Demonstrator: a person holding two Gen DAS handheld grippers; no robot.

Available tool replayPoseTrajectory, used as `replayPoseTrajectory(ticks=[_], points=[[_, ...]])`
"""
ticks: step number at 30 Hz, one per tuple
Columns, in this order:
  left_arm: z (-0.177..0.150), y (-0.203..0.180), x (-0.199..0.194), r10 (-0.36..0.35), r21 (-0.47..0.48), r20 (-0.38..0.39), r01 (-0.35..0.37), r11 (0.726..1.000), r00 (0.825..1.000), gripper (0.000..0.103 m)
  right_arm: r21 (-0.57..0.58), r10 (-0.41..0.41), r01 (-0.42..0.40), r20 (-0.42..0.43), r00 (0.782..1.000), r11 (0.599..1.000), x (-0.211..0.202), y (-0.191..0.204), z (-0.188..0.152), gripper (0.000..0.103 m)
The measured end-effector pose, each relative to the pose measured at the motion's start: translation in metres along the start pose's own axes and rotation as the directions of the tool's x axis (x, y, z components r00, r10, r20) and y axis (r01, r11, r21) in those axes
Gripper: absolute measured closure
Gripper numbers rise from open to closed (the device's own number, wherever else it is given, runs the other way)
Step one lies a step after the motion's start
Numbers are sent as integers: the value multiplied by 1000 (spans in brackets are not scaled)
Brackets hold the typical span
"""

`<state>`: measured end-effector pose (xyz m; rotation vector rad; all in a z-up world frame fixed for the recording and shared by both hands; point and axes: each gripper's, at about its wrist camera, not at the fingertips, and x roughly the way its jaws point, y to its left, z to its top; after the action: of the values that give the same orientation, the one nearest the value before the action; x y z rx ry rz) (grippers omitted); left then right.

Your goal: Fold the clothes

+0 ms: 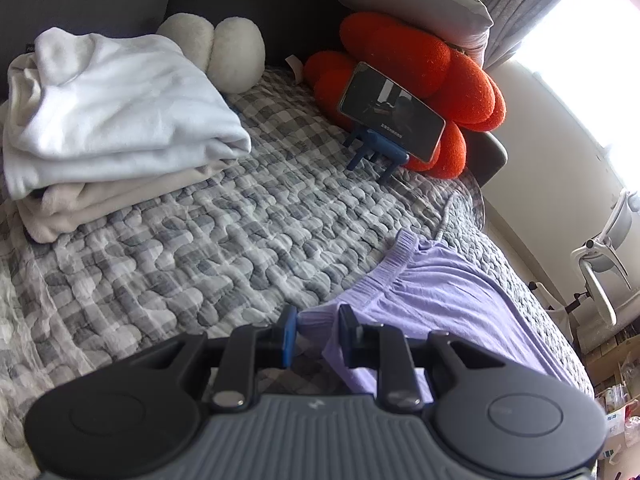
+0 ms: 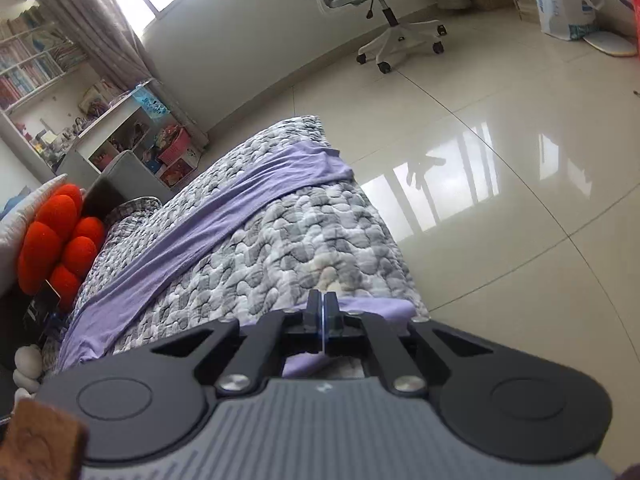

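1. left gripper (image 1: 318, 330): low over the bed, jaws narrowed with a bunched edge of the lilac garment (image 1: 440, 300) between the blue pads; the pads appear to press on the fabric.
2. right gripper (image 2: 322, 312): at the bed's outer edge, jaws drawn fully together; a thin edge of the same lilac cloth (image 2: 224, 216) seems pinched there, with more of it visible beneath the linkage.
3. lilac garment: spread flat along the floor-side margin of the checked quilt (image 1: 208, 240); ribbed waistband toward the pillows, one long band running to the far corner in the right wrist view.
4. folded pile (image 1: 116, 120): white piece on top of a beige one, resting on the quilt well apart from the lilac garment.
5. cream plush (image 1: 224, 48): behind the pile, against the dark headboard.
6. orange flower cushion (image 1: 420, 80): at the head of the bed; a phone (image 1: 394, 112) leans on it, propped on a blue stand (image 1: 376, 150).
7. white swivel chair (image 2: 384, 4): on the glossy tiled floor (image 2: 500, 180), well apart from the bed.
8. bookshelf (image 2: 36, 64): beside the curtain (image 2: 100, 28).
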<state>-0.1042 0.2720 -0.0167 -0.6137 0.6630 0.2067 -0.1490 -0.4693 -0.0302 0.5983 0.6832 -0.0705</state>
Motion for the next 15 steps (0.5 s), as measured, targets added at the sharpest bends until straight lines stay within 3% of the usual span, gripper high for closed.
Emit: replayPoseTrajectory(ticks=[5,7,10,12,15], points=[[-4,-4,-1,2,30,3,-2,1000,1000,81,-59,-23,22,-17,1000,998,18,18,7,101],[-5,-3,-2,-2,28,4,2,1000,1000,81,-70,-30,28,-31,999,997,20,23,3,91],[-6,-3,-2,-4,27,3,3,1000,1000,81,-20,-61,60,-22,998,998,13,18,-10,83],[-6,-4,-2,-5,32,2,5,999,1000,81,37,-58,58,8,998,998,0,11,-20,53],[-6,-6,-1,-6,40,2,6,999,1000,81,100,-35,34,15,999,994,-10,0,-29,50]])
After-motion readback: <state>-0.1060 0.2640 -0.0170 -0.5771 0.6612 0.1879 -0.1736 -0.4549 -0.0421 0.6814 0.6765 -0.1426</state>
